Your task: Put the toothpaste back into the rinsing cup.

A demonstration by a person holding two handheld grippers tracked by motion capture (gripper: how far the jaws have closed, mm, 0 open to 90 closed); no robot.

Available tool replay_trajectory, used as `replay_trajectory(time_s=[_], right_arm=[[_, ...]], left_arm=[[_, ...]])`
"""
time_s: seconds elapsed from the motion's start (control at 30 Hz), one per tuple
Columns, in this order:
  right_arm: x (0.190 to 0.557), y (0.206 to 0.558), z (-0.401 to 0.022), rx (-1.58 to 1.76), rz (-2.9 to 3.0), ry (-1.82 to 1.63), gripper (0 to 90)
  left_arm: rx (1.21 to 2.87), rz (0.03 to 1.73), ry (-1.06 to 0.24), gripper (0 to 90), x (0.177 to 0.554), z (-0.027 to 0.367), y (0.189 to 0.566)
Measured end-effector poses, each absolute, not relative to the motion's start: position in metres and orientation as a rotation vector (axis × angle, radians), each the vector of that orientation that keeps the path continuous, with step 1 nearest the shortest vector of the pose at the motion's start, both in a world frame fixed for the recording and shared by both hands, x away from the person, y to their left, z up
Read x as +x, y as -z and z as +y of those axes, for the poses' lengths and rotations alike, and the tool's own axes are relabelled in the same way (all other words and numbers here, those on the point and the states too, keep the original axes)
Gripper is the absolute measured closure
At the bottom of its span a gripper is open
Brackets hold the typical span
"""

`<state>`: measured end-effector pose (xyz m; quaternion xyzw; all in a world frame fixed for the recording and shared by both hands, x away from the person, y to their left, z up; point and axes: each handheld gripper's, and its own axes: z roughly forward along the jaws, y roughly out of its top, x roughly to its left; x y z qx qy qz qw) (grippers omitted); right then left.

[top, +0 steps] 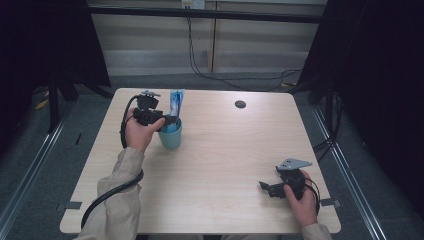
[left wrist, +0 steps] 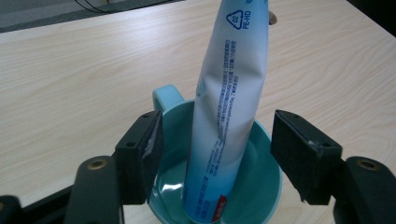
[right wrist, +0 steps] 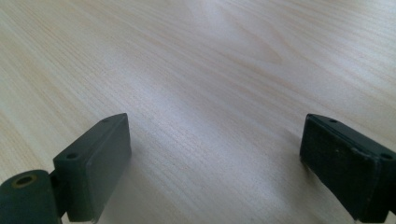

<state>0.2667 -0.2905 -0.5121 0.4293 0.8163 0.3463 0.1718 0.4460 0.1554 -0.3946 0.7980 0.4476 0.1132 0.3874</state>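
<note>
1. Toothpaste tube (left wrist: pixel 227 116), glossy white-blue plastic, stands cap-down in a teal ceramic mug (left wrist: pixel 261 196), its flat crimped end up and leaning.
2. Left gripper (left wrist: pixel 217 156) jaws gape wide around it, untouching.
3. Right gripper (right wrist: pixel 215 163) jaws spread wide over the pale woodgrain table (right wrist: pixel 196 70).

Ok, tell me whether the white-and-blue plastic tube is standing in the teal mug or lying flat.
Standing. The white-and-blue plastic tube has its lower end inside the teal ceramic mug and leans slightly, rising well above the rim.
</note>
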Motion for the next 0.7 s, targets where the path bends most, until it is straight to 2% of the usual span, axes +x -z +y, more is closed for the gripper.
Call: replay_trajectory(time_s=[0.3,0.7], right_arm=[[0.267,0.512,-0.291,1.218,2.317,-0.983,8.3],[0.267,0.512,-0.291,1.217,2.317,-0.983,8.3]], left_arm=[[2.021,1.144,-0.277,27.6,0.445,0.161,0.391],[2.000,1.144,-0.270,23.1,0.441,0.167,0.387]])
